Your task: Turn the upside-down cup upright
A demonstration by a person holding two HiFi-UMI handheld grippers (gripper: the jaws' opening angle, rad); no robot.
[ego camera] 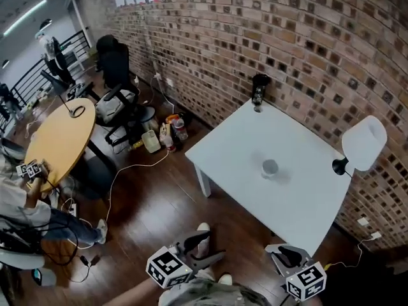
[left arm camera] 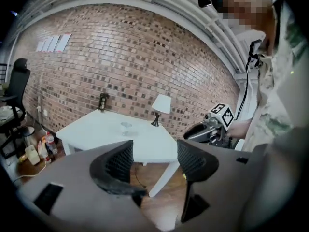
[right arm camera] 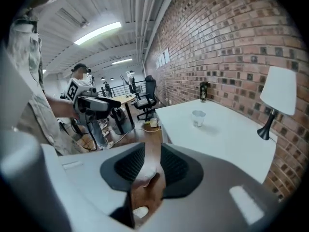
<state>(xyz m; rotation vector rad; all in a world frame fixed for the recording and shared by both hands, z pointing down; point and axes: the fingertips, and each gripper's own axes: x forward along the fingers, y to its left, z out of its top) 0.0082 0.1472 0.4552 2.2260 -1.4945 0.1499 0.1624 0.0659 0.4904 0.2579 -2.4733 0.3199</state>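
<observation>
A small clear cup (ego camera: 269,167) stands near the middle of the white table (ego camera: 229,152); it also shows as the cup (left arm camera: 126,125) in the left gripper view and the cup (right arm camera: 198,118) in the right gripper view. Which way up it stands is too small to tell. Both grippers hang low by the person's body, well short of the table's near edge. My left gripper (ego camera: 213,246) is open wide, with nothing between its jaws (left arm camera: 154,161). My right gripper (ego camera: 275,251) has only a narrow gap (right arm camera: 153,163), through which the floor shows.
A white-shaded lamp (ego camera: 362,144) stands on the table's right corner and a dark object (ego camera: 258,89) on its far corner by the brick wall. Left of the table are cables and bottles (ego camera: 164,134), office chairs (ego camera: 118,75), a round wooden table (ego camera: 58,139) and a seated person (ego camera: 19,203).
</observation>
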